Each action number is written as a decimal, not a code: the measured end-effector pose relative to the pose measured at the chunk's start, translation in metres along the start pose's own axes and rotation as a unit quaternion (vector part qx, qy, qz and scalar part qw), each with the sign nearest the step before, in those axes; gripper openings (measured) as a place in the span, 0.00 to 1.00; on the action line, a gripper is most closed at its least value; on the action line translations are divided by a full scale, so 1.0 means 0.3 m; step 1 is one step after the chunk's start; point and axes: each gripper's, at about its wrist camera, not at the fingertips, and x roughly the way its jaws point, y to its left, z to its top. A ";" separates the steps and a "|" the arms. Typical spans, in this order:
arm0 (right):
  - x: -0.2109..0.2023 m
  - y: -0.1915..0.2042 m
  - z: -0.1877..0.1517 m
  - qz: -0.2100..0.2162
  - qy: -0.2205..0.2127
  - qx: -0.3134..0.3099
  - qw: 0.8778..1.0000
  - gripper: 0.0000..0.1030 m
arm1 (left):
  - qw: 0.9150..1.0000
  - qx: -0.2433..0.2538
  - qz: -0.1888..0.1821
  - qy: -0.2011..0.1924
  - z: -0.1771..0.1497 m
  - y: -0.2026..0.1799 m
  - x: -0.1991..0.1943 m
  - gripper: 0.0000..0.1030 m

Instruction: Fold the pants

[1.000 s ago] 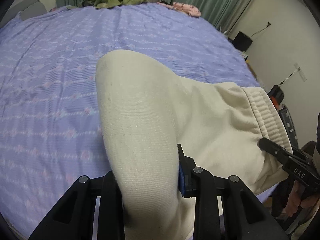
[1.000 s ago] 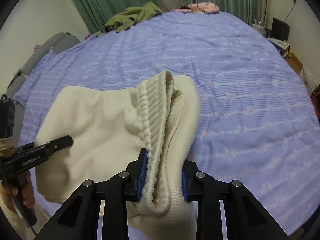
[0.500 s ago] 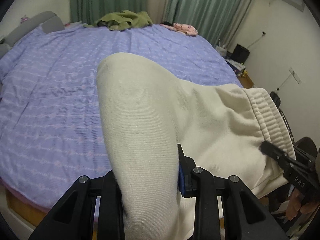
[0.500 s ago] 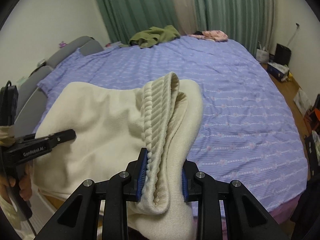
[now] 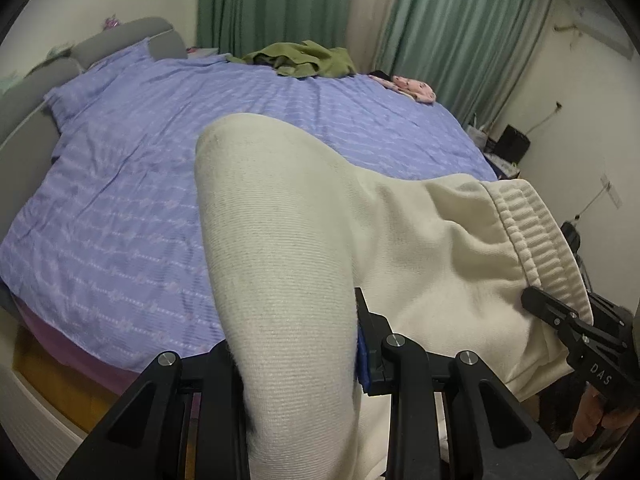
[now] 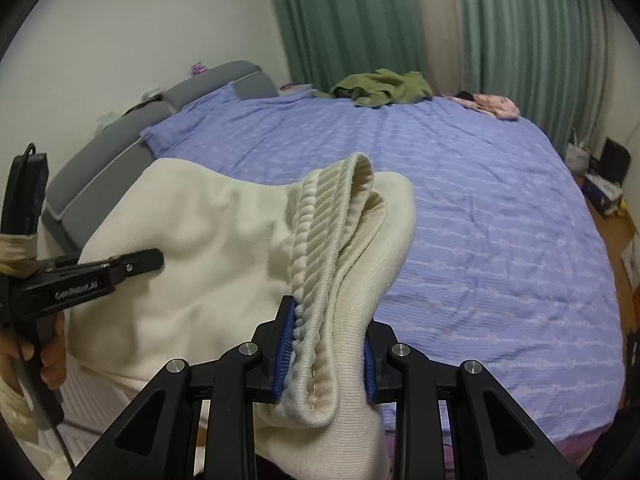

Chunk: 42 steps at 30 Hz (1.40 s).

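Both tools [image 5: 296, 360] [image 6: 326, 344] clamping pants [image 5: 320, 240]

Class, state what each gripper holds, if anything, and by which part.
Both hold the cream knit pants: right gripper on the ribbed waistband, left gripper on plain fabric.

Cream knit pants [image 5: 304, 240] with a ribbed waistband [image 6: 320, 240] hang bunched above the purple bedspread [image 5: 120, 200].

Both tongs, left [image 5: 296, 360] and right [image 6: 326, 344], clamp cloth, angled downward.
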 end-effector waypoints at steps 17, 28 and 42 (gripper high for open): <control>0.260 0.659 0.109 -0.021 0.019 0.044 0.999 0.28 | 0.997 0.068 -0.008 0.024 0.140 0.671 -0.085 0.29; 0.425 0.847 0.202 0.025 0.042 0.000 0.999 0.28 | 0.999 0.023 0.019 0.026 0.169 0.951 -0.083 0.29; 0.794 1.179 0.375 0.007 0.073 0.020 0.997 0.28 | 0.997 0.044 -0.017 0.062 0.407 1.488 0.141 0.29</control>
